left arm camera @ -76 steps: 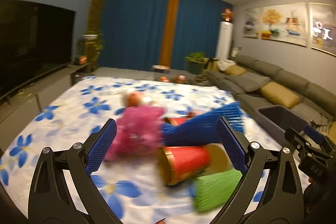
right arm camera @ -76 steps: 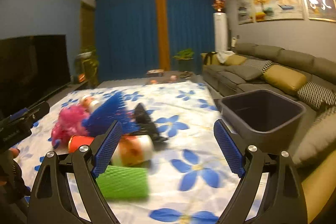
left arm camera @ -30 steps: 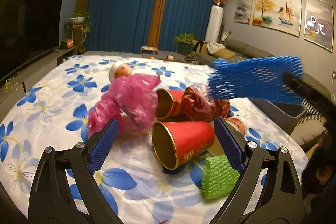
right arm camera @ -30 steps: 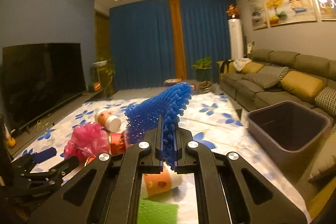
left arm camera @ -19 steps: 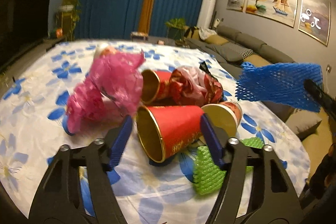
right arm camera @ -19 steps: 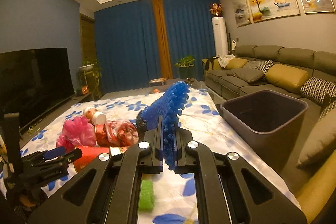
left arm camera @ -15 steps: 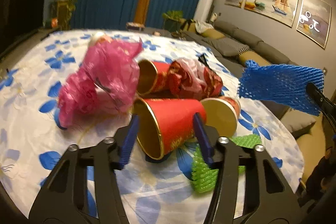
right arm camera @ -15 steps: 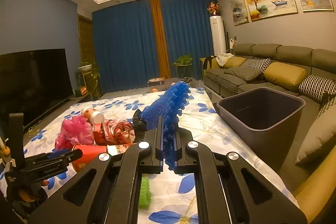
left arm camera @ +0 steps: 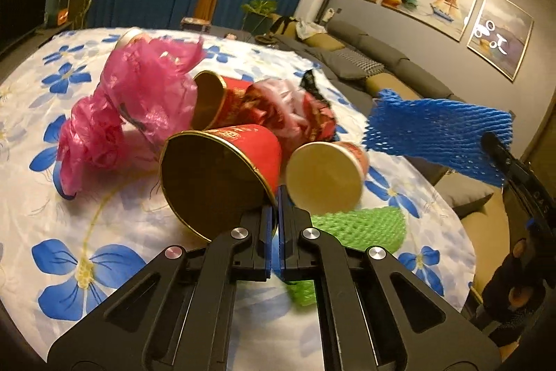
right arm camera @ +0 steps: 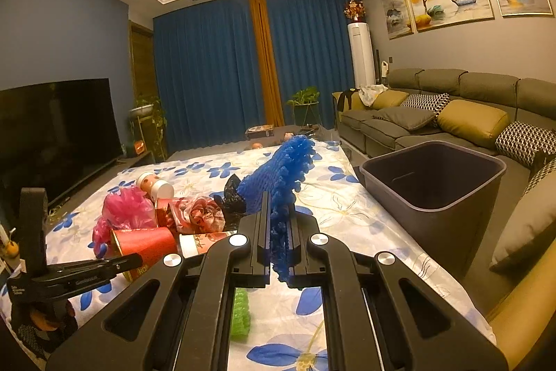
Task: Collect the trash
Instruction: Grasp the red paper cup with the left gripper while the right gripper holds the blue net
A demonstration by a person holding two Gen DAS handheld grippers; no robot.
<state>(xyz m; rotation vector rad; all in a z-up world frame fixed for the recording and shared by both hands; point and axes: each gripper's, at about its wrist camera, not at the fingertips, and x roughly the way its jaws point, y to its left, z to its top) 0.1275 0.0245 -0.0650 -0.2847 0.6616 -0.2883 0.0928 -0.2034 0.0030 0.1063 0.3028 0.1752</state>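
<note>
Where wide before, left claw (left arm camera: 278, 197) now pinching red cup (left arm camera: 222, 169) rim.

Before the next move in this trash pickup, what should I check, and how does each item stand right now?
1. Right hand-held gripper clamped on the blue foam net: ok.
2. Left hand-held gripper shut on the rim of the red cup: ok.
3. Bin upright, mouth open: ok.
4. Room in the bin: ok; the visible inside looks empty.
5. Red cup free of the paper cup beside it: cannot tell.
6. Gap between net and bin unobstructed: ok.
</note>
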